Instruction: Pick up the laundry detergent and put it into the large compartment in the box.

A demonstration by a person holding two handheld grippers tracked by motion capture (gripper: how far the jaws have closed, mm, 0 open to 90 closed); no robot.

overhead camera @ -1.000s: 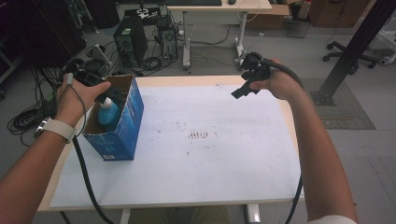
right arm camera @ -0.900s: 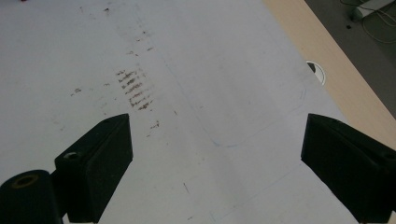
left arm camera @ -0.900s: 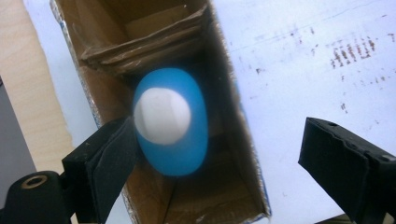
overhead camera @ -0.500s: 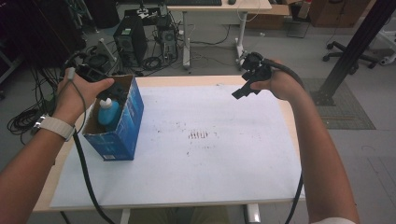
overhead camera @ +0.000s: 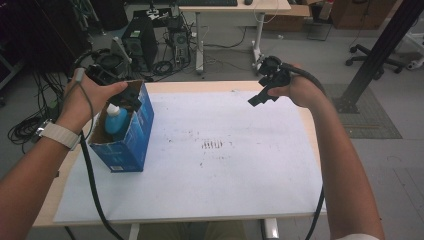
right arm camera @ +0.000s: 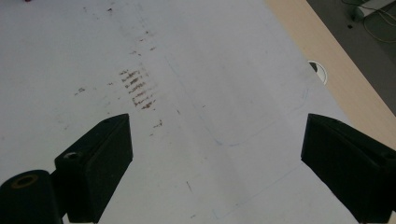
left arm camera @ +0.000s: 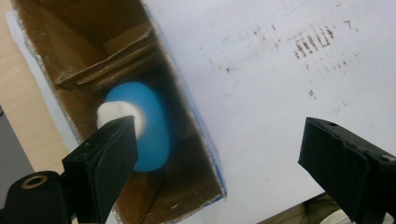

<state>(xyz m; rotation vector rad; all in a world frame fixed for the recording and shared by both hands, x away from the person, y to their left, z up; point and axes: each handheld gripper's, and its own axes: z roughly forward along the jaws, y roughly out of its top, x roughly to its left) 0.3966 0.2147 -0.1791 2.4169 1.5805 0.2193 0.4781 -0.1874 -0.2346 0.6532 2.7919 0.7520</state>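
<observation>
Both grippers spread wide and empty above the table (overhead camera: 280, 200).

The left gripper (left arm camera: 219, 158) hangs over the open blue box (overhead camera: 131, 150); a blue bottle (left arm camera: 142, 123) with a white cap stands inside, just behind its left-hand jaw, untouched. The right gripper (right arm camera: 215, 158) hovers over the white sheet (right arm camera: 224, 70), brown smudges (right arm camera: 137, 91) beyond its left-hand jaw, nothing between the jaws.

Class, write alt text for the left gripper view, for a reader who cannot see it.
An open left gripper hangs above an open cardboard box holding a blue bottle with a white cap. One black jaw overlaps the cap in the picture; the other is over the white, brown-smudged table cover beside the box.
</observation>
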